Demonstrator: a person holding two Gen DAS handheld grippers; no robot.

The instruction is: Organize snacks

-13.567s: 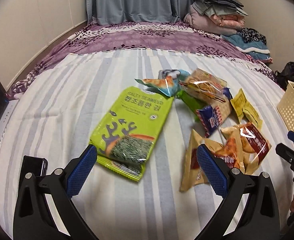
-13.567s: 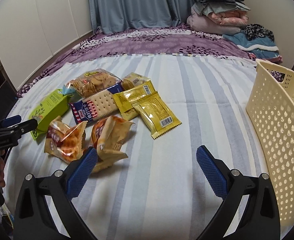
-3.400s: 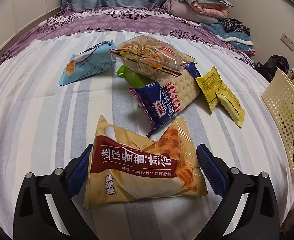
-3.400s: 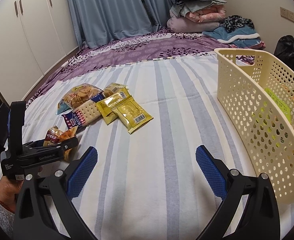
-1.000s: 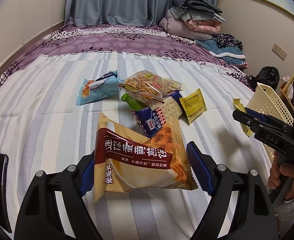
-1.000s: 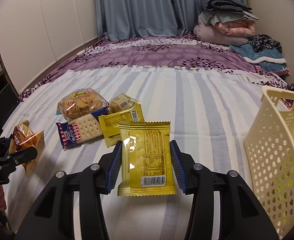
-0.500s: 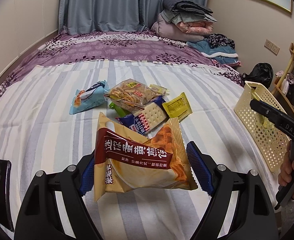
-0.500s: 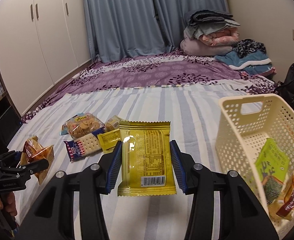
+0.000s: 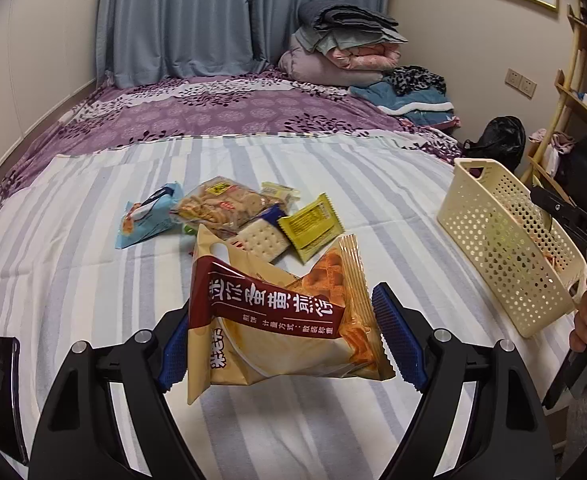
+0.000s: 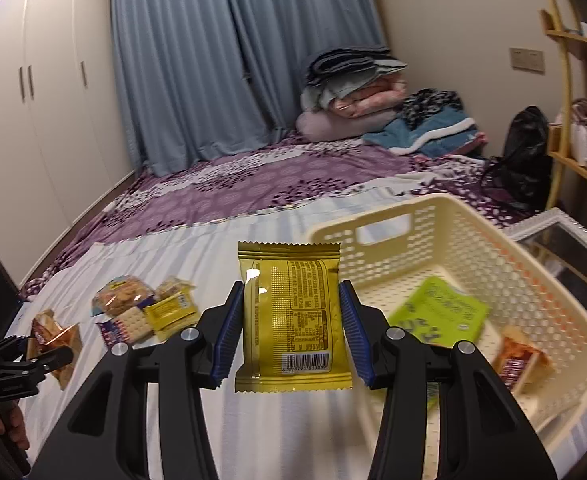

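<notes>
My left gripper point(image 9: 281, 336) is shut on a tan and red snack bag point(image 9: 277, 316), held above the striped bed. My right gripper point(image 10: 291, 334) is shut on a yellow snack packet point(image 10: 291, 312), held beside the near rim of the cream basket point(image 10: 533, 264). The basket holds a green seaweed pack point(image 10: 441, 316) and a red-orange bag point(image 10: 521, 360). A pile of loose snacks point(image 9: 229, 212) lies on the bed: a blue bag, a clear cookie bag, a cracker pack and a yellow packet. The basket also shows in the left wrist view point(image 9: 501, 240).
Folded blankets point(image 9: 345, 52) are stacked at the far end of the purple bedspread. A black phone point(image 9: 5, 392) lies at the bed's near left edge. A black bag point(image 9: 497, 140) and a wooden shelf point(image 9: 573, 92) stand to the right. White wardrobes point(image 10: 33, 100) line the left wall.
Both grippers have lifted with their snacks. My right gripper has swung right with the yellow packet, so the basket's inside now fills its view.
</notes>
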